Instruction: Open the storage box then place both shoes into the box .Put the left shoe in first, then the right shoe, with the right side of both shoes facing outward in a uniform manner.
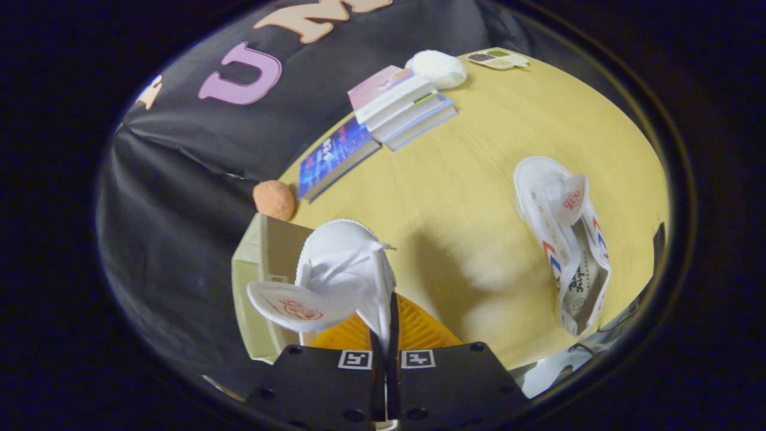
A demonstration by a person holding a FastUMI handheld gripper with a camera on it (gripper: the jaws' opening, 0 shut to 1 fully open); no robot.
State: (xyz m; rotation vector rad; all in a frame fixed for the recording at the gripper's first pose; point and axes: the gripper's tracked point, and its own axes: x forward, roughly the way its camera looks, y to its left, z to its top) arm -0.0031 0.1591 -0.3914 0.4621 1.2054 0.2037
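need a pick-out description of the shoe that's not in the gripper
Start at the yellow table, with a stack of books at its far end by the black wall. Nearer, off to the right of the gripper, the free shoe lies alone on bare tabletop. Unlike the held shoe, pinched between the fingers over the box, nothing touches it, and red-and-blue chevrons show along its side.

The held shoe [344, 269] is white with a red emblem on its tongue, its edge pinched between the closed fingers of the gripper [386, 353]. The second shoe [565, 239] is white with red and blue chevrons. The table [479, 179] is pale yellow wood. The ball [274, 200] is orange; one book [336, 157] has a blue cover.
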